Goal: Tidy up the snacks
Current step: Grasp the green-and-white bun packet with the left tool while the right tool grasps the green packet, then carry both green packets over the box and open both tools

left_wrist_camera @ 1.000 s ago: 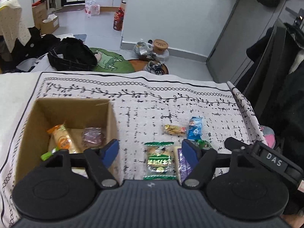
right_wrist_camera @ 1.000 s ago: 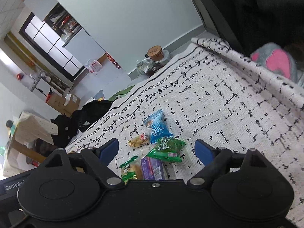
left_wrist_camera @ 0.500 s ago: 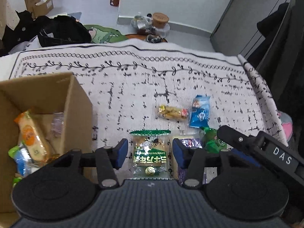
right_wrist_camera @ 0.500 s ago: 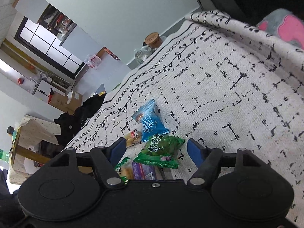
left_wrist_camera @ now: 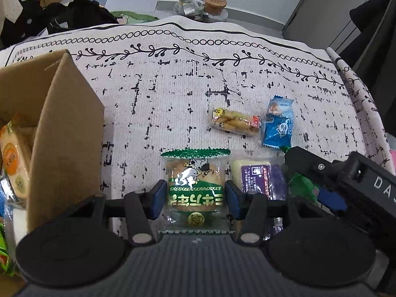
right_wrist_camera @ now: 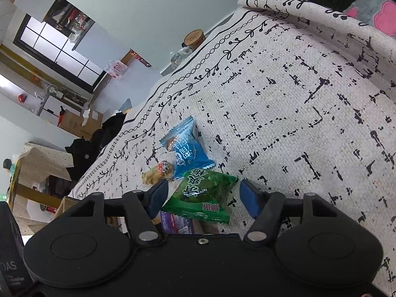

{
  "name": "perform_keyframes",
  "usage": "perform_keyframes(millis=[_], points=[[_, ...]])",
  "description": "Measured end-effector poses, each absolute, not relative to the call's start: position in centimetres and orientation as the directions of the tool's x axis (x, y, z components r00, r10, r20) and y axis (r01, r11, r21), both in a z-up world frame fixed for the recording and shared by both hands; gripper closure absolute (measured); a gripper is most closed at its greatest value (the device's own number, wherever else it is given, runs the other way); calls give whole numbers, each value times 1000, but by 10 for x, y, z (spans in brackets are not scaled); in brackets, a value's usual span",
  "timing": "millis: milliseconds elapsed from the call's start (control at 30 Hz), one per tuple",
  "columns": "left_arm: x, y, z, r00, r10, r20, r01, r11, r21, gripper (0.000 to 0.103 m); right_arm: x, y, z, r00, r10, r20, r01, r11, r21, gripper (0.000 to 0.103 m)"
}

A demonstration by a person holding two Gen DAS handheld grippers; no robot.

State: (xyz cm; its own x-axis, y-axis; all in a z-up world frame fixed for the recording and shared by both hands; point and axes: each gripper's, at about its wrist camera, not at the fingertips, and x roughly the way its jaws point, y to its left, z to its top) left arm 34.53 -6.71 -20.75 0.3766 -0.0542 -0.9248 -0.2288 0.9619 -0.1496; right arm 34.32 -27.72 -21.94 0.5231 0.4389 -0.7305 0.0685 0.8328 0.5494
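My left gripper (left_wrist_camera: pixel 195 199) is open and set low over a green-edged cake packet (left_wrist_camera: pixel 195 173), which lies flat on the cloth with a blue pad close to each side. My right gripper (right_wrist_camera: pixel 204 196) is open too and straddles a green snack packet (right_wrist_camera: pixel 205 193). A purple packet (left_wrist_camera: pixel 259 178) lies between the two. Farther out are a yellow biscuit packet (left_wrist_camera: pixel 234 122) and a blue packet (left_wrist_camera: pixel 278 126). The cardboard box (left_wrist_camera: pixel 66 123) stands at the left and holds an orange packet (left_wrist_camera: pixel 12 153) and other snacks.
A patterned white tablecloth (left_wrist_camera: pixel 173 79) covers the table and drops off at the far and right edges. Dark coats hang to the right. A grey and pink plush (right_wrist_camera: pixel 371 10) sits past the right edge. Bags and jars lie on the floor beyond.
Both grippers came down and forward over their packets, and their jaws narrowed. The left one shifted right, away from the box.
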Motion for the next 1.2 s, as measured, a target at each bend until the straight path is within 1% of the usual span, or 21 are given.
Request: perform_keyframes(millis=[33, 100, 233, 400, 567, 933, 1200], points=[[346, -69, -208, 380, -47, -924, -221, 965, -140, 52, 343, -278, -220, 521, 435, -735, 69, 836, 544, 47], [345, -71, -209, 383, -44, -923, -216, 967, -135, 52, 344, -279, -221, 517, 423, -744, 77, 843, 532, 62], [342, -71, -207, 396, -50, -917, -213, 966, -145, 55, 342, -280, -221, 508, 425, -749, 77, 844, 531, 72], [334, -68, -200, 419, -77, -905, -209, 961, -179, 56, 330, -283, -213, 530, 408, -743, 72, 852, 519, 74], [324, -63, -177, 459, -96, -883, -200, 957, -209, 56, 318, -287, -198, 557, 415, -719, 59, 844, 532, 74], [300, -51, -131, 537, -98, -838, -184, 956, -229, 56, 297, -279, -162, 600, 427, -677, 16, 839, 544, 74], [280, -22, -98, 599, -93, -796, -205, 942, -264, 55, 279, -262, -142, 620, 443, -648, -8, 829, 559, 74]])
